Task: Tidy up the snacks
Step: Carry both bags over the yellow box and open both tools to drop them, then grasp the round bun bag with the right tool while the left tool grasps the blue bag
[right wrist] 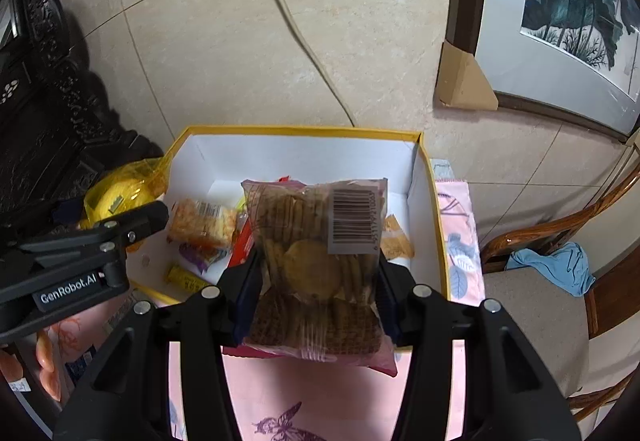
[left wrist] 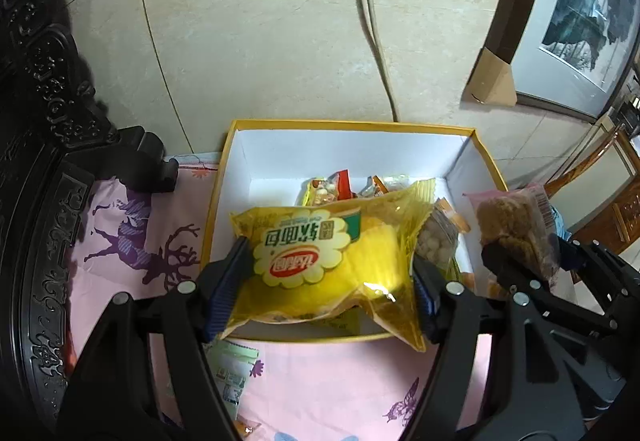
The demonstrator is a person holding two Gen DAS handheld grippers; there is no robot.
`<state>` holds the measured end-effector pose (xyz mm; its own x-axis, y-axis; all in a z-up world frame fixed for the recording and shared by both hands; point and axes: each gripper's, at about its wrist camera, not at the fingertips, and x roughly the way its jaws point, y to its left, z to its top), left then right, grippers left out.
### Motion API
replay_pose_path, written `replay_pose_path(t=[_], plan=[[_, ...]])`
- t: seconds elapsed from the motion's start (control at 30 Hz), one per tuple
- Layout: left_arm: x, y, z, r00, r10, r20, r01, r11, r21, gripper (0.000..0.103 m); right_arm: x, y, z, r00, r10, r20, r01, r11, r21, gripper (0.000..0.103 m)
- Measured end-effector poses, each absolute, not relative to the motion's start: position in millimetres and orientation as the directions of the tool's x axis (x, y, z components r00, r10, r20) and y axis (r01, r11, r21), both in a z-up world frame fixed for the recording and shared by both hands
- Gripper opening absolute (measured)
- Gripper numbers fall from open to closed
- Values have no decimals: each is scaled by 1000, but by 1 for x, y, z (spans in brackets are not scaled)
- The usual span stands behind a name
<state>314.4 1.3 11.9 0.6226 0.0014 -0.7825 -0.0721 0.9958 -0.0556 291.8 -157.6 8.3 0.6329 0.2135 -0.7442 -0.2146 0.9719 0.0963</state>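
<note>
My left gripper is shut on a yellow bread packet and holds it over the near part of the yellow-rimmed white box. My right gripper is shut on a clear packet of brown biscuits with a barcode, held above the box's near edge. The biscuit packet and right gripper also show at the right of the left wrist view. The bread packet and left gripper show at the left of the right wrist view. Several small snack packets lie in the box.
The box stands on a pink printed cloth. Loose packets lie on the cloth near me. Dark carved furniture stands at the left. A framed painting leans on the tiled wall. A wooden chair with a blue cloth is at the right.
</note>
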Motion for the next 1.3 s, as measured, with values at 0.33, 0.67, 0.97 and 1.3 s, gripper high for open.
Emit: replay_pose_path(t=[0.33,0.67,0.97,1.3], plan=[[319,20,17,619,56,-783,-146,988,-44,100,305,-159,10,648,172,-742,-189,980,63,73],[275,63,40,632,20,-774,-133,988,-83,100,277,-151,20,646,227,-729,-236,967,92,73],[175,136,4,541,242,-805,-352,935,45,100,210,-76,-3,490,444,-751,-513,843,163,73],[74,153,-94,403,213,-890,-438,899,17,100,148,14,-111,210,494,-844,-677,696,239,74]])
